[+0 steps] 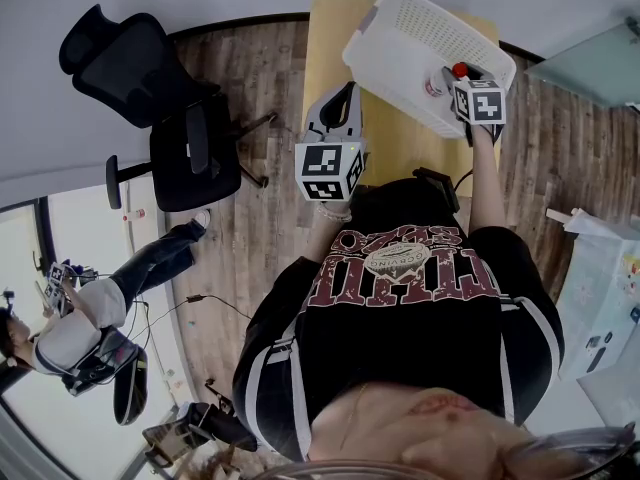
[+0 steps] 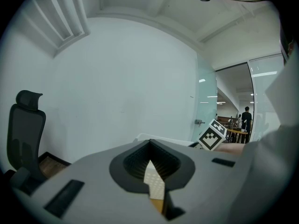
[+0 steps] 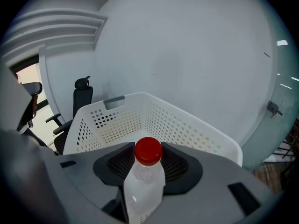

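Two grippers up. Right gripper (image 1: 455, 80) fingers clamped on clear plastic bottle with red cap (image 3: 145, 185), at near rim of white perforated plastic basket (image 3: 117, 120) on wooden table (image 1: 400, 148). We judge: picked, not yet in. Long axis along jaws, cap forward. Left gripper (image 1: 347, 93) closed, empty.

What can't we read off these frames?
Bottle: lower body cut off by the right gripper view's bottom edge.
Basket: near wall hidden behind the right hand-held gripper, same view.
Table: mostly covered by basket and the person's torso, head view.
Distant person, left gripper view: too small for detail.
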